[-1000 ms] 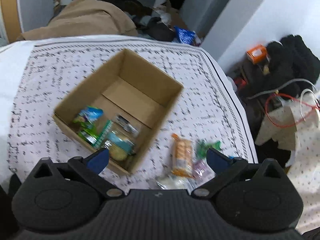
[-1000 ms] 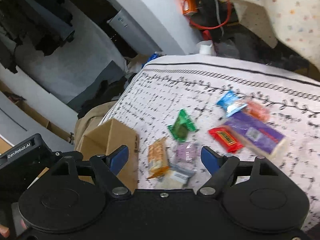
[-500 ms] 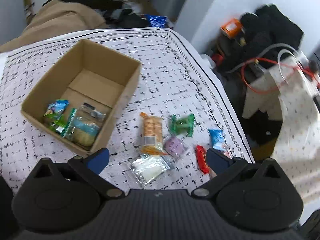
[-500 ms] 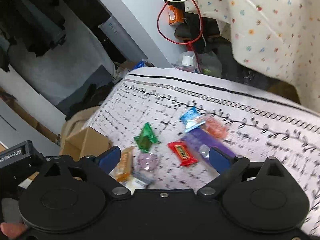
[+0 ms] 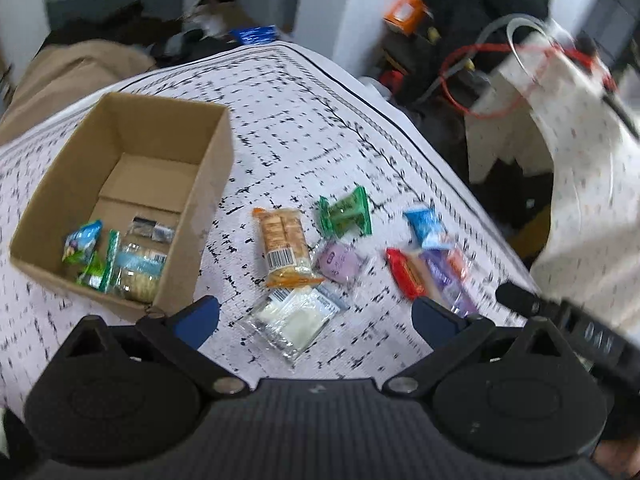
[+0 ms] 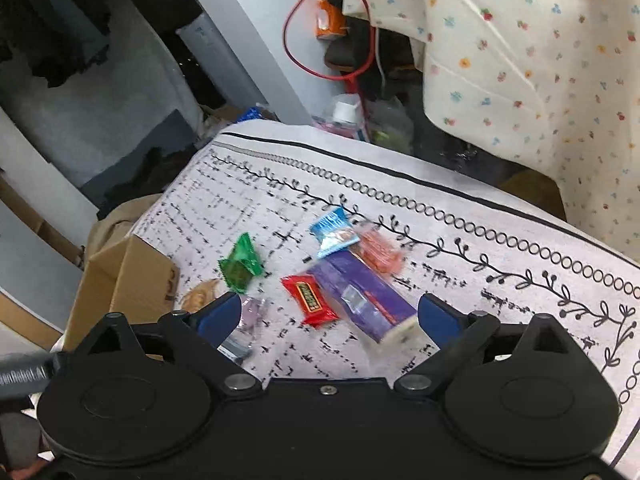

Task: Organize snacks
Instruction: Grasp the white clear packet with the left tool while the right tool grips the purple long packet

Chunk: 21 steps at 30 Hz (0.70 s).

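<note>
A cardboard box (image 5: 200,184) stands on the patterned cloth at the left, with several snack packets (image 5: 120,256) inside. Loose on the cloth to its right lie an orange cracker pack (image 5: 284,244), a clear white packet (image 5: 294,318), a green wrapper (image 5: 346,214), a purple candy (image 5: 338,260), a red bar (image 5: 404,272), a purple bar (image 5: 444,276) and a blue packet (image 5: 424,226). My left gripper (image 5: 316,316) is open above the clear packet, holding nothing. My right gripper (image 6: 328,320) is open over the red bar (image 6: 308,298) and purple bar (image 6: 360,292), apart from them.
The cloth's edge (image 6: 440,184) drops off at the right. Beyond it are a floral fabric (image 6: 540,60), red cable (image 6: 304,52), an orange box (image 5: 404,12) and dark clutter. A tan bundle (image 5: 72,68) lies behind the box.
The left view has swung right, so the box sits further left and more loose snacks show. The right gripper's fingers have spread wider and it has shifted toward the red and purple bars.
</note>
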### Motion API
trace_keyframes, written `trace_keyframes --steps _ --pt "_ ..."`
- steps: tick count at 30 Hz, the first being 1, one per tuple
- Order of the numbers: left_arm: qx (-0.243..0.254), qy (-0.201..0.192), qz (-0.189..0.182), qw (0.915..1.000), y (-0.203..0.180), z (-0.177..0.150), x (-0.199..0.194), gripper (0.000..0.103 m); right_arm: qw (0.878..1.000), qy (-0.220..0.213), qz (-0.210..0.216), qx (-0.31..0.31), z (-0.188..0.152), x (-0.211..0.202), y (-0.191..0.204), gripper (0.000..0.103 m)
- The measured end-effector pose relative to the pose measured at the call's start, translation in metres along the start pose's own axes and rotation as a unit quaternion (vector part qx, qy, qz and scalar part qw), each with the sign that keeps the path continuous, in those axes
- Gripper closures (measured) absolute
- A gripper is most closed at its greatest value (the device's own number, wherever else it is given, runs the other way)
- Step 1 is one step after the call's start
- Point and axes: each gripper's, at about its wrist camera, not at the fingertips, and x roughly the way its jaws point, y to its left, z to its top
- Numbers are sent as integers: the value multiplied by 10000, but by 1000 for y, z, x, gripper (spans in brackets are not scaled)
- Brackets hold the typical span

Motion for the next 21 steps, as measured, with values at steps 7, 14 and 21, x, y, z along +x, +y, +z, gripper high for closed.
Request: trace_keyframes --steps 7,14,21 --pt "513 296 144 9981 -3 -10 26 2 9987 285 -365 -187 -1 16 3 7" --pt "596 439 166 9971 -1 -18 57 2 9972 494 -511 -235 0 35 3 8" --pt "696 381 182 9967 1 -17 76 3 9964 524 -602 -277 4 51 5 9"
